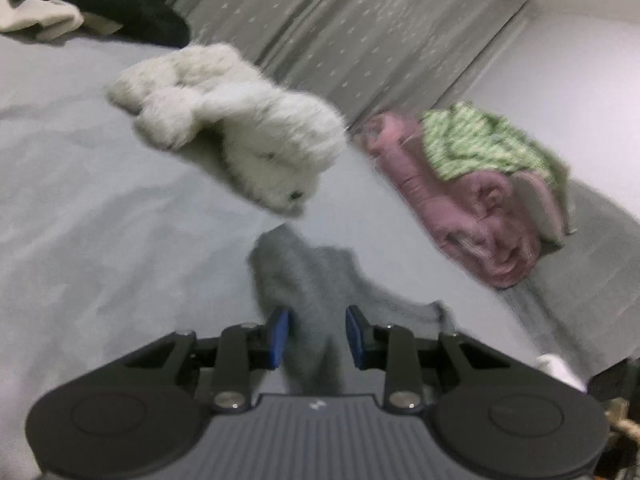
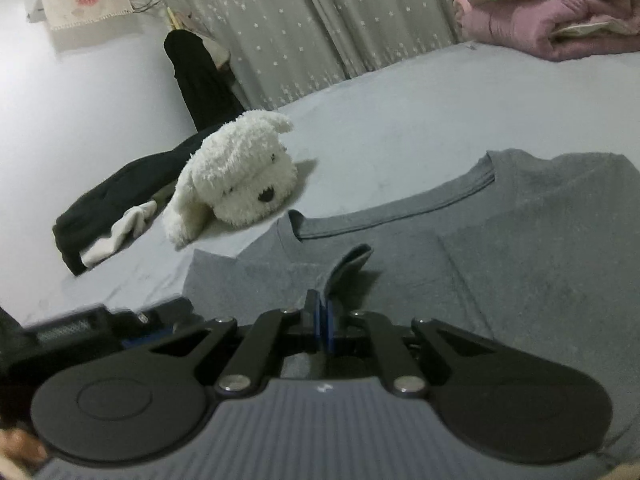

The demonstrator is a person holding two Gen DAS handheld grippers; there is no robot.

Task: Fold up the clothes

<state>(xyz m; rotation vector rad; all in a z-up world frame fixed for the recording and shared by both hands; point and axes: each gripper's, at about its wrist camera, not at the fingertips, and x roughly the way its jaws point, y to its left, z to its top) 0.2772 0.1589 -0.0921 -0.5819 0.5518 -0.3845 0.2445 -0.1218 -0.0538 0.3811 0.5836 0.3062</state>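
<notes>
Lying flat on the bed (image 2: 400, 100), the grey T-shirt (image 2: 520, 240) looks soft and limp; right gripper (image 2: 324, 320) pinches its sleeve hem shut, left gripper (image 1: 318, 334) clasps bunched cloth, best held by edges

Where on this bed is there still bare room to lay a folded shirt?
The widest bare stretch of sheet lies between the white plush dog, the curtain and the pink quilt. It is crowded to the left of the dog, where dark clothes are heaped, and near the grippers, where the grey T-shirt is spread.
</notes>
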